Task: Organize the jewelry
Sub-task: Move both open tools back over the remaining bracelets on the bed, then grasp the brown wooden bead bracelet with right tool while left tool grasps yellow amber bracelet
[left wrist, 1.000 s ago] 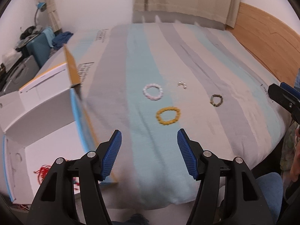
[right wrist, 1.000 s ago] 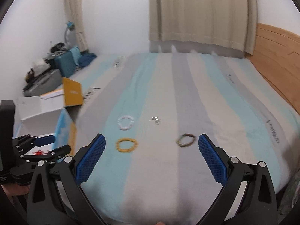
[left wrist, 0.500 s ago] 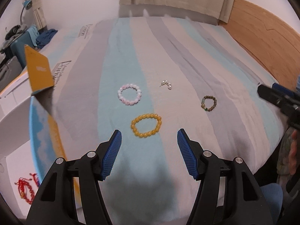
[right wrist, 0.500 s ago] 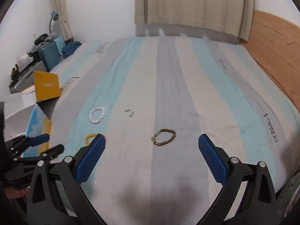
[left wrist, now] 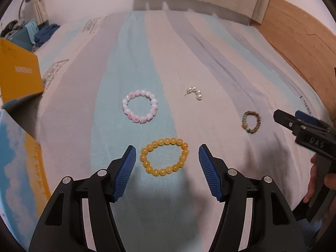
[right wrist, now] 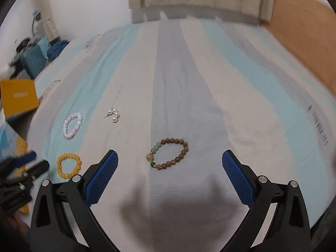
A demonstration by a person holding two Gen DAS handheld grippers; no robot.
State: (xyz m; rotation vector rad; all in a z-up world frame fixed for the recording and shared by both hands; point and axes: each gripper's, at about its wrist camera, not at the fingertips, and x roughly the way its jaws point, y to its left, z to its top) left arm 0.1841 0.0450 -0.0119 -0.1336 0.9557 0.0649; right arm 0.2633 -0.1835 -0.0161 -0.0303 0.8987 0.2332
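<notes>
Yellow bracelet (left wrist: 164, 159) is now lying between the wide, empty left gripper (left wrist: 166, 157), closer than a second ago. Brown bracelet (right wrist: 168, 154), right of the yellow one, is entering the wide-open right gripper (right wrist: 170, 163); both grasps look imminent.

Both grippers came down and forward over the bed. The left gripper (left wrist: 167, 159) closed in on the yellow bracelet (left wrist: 164, 156), which then lay between its open fingers. The right gripper (right wrist: 170, 163) swung right, bringing the brown bracelet (right wrist: 168, 154) between its fingers.
</notes>
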